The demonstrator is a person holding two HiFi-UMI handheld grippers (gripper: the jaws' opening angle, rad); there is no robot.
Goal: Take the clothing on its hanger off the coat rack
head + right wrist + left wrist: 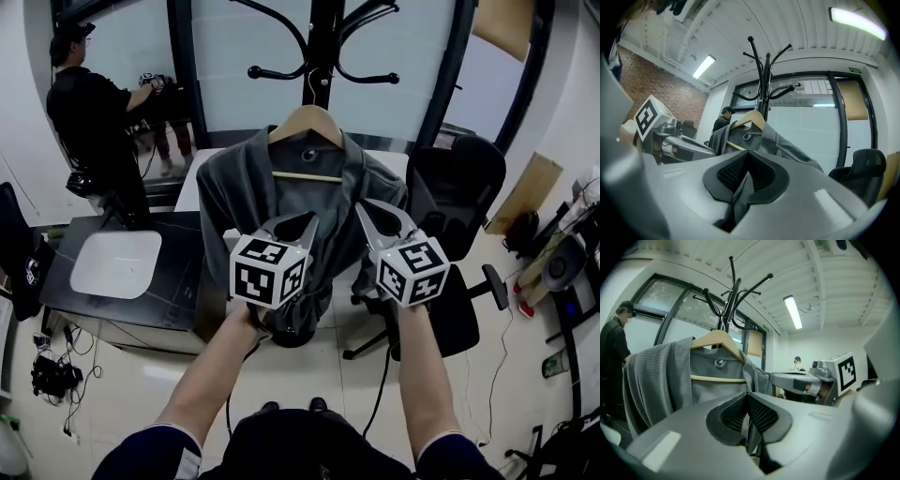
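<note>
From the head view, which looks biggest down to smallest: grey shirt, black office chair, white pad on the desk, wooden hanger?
1. grey shirt
2. black office chair, though partly hidden
3. white pad
4. wooden hanger, ends tucked under the shirt

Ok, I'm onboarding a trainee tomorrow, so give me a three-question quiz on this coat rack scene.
1. True or false: the left gripper and the right gripper are each shut on fabric of the grey garment.
2. The hanger is: A metal, B wood, C red plastic.
3. Fill in: right of the garment in the head view stands a black office ____.
Key: 1 true; 2 B; 3 chair.
</note>
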